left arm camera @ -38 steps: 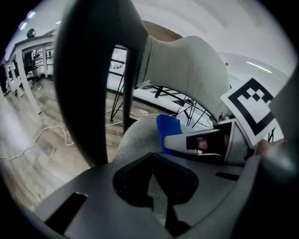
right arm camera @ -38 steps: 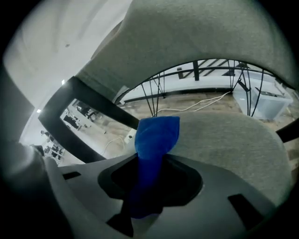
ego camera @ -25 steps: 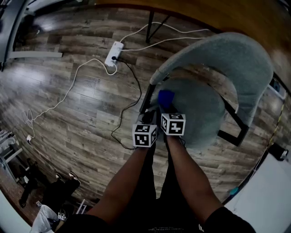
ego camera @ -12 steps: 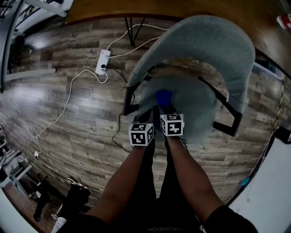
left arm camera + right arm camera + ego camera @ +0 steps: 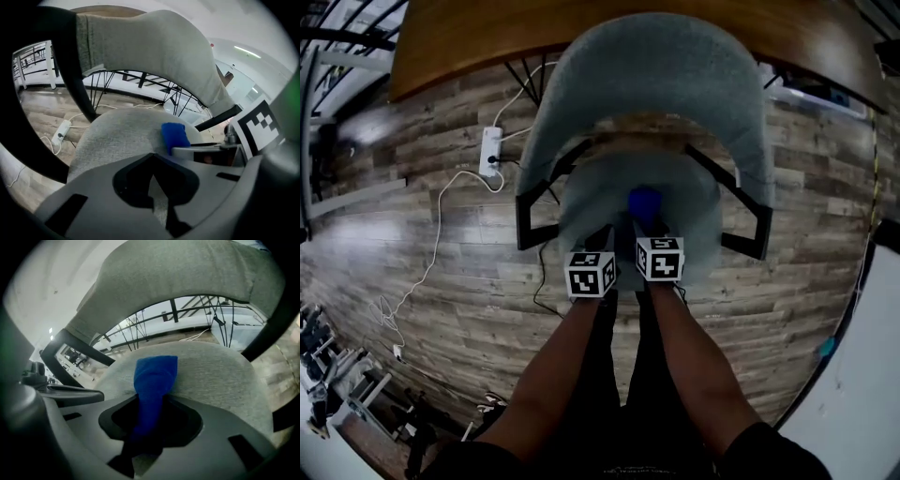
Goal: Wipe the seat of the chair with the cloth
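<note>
— While you lean over the chair [image 5: 675,75], where is the cloth [image 5: 154,376]?
— Pinched tight in my right gripper's [image 5: 150,427] jaws, with its blue free end lying on the grey seat [image 5: 698,202], near the middle.
— And your left gripper [image 5: 157,187]?
— Its jaws are pressed together on nothing, low over the seat's front edge, just beside the right one.

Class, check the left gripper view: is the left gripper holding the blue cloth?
No: the left gripper has its jaws together with nothing between them; the blue cloth is pinched in the right gripper.
</note>
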Action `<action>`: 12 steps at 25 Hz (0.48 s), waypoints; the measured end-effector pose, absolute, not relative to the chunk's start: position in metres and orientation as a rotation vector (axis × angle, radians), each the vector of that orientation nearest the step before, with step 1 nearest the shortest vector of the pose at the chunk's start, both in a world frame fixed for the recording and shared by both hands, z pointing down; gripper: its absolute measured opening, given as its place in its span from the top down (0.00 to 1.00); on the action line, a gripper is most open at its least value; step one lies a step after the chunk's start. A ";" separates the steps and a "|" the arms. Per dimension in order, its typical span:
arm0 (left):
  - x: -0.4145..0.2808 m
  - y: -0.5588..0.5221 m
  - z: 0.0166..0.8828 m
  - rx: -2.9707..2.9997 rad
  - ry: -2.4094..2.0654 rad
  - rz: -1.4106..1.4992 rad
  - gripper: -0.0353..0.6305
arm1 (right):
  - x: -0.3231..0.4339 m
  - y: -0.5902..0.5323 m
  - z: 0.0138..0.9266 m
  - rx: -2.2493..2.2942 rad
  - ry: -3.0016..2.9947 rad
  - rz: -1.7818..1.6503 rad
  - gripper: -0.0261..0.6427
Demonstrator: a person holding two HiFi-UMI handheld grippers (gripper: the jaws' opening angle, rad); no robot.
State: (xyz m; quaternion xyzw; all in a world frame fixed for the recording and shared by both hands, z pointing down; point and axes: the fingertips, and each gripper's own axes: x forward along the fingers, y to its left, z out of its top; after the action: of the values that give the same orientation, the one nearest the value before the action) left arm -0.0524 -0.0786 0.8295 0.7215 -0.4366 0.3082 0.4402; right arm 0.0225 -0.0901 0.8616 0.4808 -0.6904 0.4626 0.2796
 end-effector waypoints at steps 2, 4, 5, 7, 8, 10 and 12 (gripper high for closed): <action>-0.039 -0.077 0.831 1.810 -1.052 0.792 0.95 | 0.044 -0.084 0.861 1.343 -1.816 1.268 0.76; -0.026 -0.075 0.832 1.828 -1.018 0.818 0.95 | 0.066 -0.078 0.861 1.376 -1.784 1.285 0.77; -0.020 -0.074 0.832 1.836 -1.004 0.830 0.95 | 0.076 -0.075 0.862 1.386 -1.775 1.292 0.76; -0.009 -0.074 0.833 1.849 -0.985 0.851 0.95 | 0.091 -0.072 0.862 1.397 -1.766 1.298 0.76; -0.004 -0.074 0.833 1.853 -0.977 0.858 0.95 | 0.097 -0.071 0.862 1.398 -1.764 1.298 0.76; 0.007 -0.074 0.832 1.859 -0.963 0.872 0.95 | 0.106 -0.068 0.861 1.400 -1.760 1.300 0.77; 0.019 -0.075 0.829 1.870 -0.949 0.883 0.95 | 0.115 -0.066 0.861 1.410 -1.753 1.309 0.77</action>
State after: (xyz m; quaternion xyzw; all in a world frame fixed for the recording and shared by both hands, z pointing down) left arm 0.0193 -0.0745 0.8291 0.7461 -0.3784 0.3523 0.4196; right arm 0.1153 -0.0663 0.8605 0.5221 -0.6493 0.4847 0.2662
